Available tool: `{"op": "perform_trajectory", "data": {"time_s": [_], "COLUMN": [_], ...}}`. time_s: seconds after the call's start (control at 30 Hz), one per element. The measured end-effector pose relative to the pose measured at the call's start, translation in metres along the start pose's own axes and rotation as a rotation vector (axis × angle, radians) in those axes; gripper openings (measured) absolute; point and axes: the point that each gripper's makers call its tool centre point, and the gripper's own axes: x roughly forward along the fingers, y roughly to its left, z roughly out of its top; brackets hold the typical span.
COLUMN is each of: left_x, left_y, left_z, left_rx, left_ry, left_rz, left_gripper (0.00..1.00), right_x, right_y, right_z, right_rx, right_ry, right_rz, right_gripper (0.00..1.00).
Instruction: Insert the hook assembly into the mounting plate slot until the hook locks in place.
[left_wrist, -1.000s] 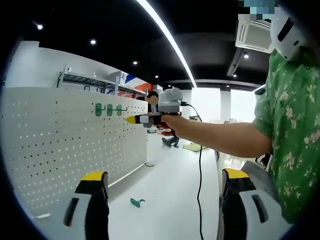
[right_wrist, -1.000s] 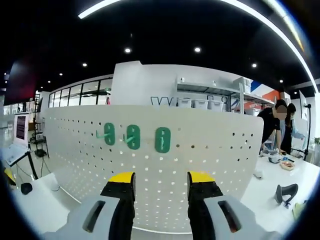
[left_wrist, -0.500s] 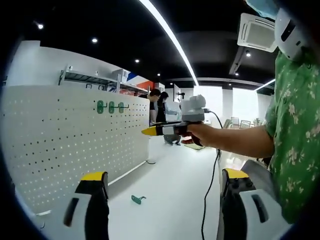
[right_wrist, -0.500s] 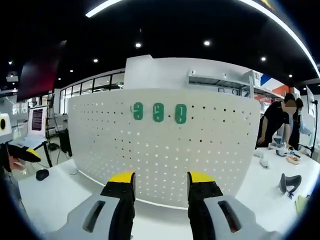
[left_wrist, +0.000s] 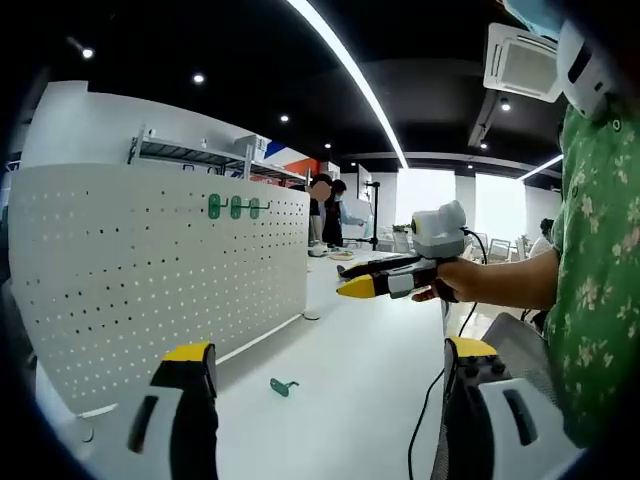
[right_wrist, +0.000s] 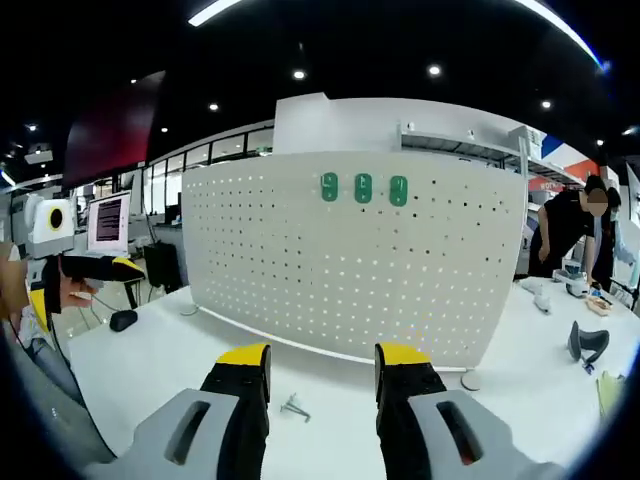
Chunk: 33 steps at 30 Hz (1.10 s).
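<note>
A white upright pegboard (left_wrist: 160, 270) (right_wrist: 370, 270) stands on the white table, with three green hooks (left_wrist: 232, 207) (right_wrist: 363, 188) hanging side by side near its top edge. One loose green hook (left_wrist: 284, 386) lies on the table before the board; in the right gripper view it is a small hook (right_wrist: 294, 406) just ahead of my jaws. My left gripper (left_wrist: 330, 400) is wide open and holds nothing. My right gripper (right_wrist: 322, 385) has a narrower gap, also with nothing in it. It enters the left gripper view (left_wrist: 352, 289) in a hand, away from the board.
Two people (left_wrist: 328, 208) (right_wrist: 572, 232) stand at the table's far end behind the board. A dark object (right_wrist: 588, 344) lies at the right, a monitor (right_wrist: 107, 222) and a mouse (right_wrist: 123, 320) at the left. A black cable (left_wrist: 428, 420) trails from the right gripper.
Both cameras have backed away from the pegboard, which looks smaller now. The right gripper has drawn back from the green hooks and dropped lower. The hooks on the board have not moved.
</note>
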Motion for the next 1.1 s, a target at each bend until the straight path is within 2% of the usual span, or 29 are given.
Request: {"op": "perform_trajectory", "data": {"time_s": [0.27,0.5,0.77,0.93,1.1], "left_x": [-0.004,0.004,0.033,0.058,0.083], "left_y": [-0.006,-0.004,0.013,0.03,0.042], "left_z": [-0.005,-0.013,-0.022,-0.045,-0.063], "left_rx": [-0.007,-0.012,-0.02,-0.008,-0.024], "left_ry": [0.003,0.023,0.051,0.115,0.151], "left_rz": [0.01,0.004,-0.027,-0.037,-0.042], "left_gripper": [0.96,0.94,0.87,0.8,0.73], "right_x": [-0.022,-0.03,-0.032,-0.031,-0.029], "right_y": [0.023,0.025,0.021,0.022,0.023], "right_z": [-0.024,-0.034,-0.031,-0.035,-0.038], "right_rx": [0.031,0.053,0.043,0.041,0.043], "right_ry": [0.038,0.052,0.042,0.05,0.054], "right_rz": [0.027,0.024,0.013,0.015,0.016], "right_gripper": [0.42,0.42,0.42,0.41,0.41]}}
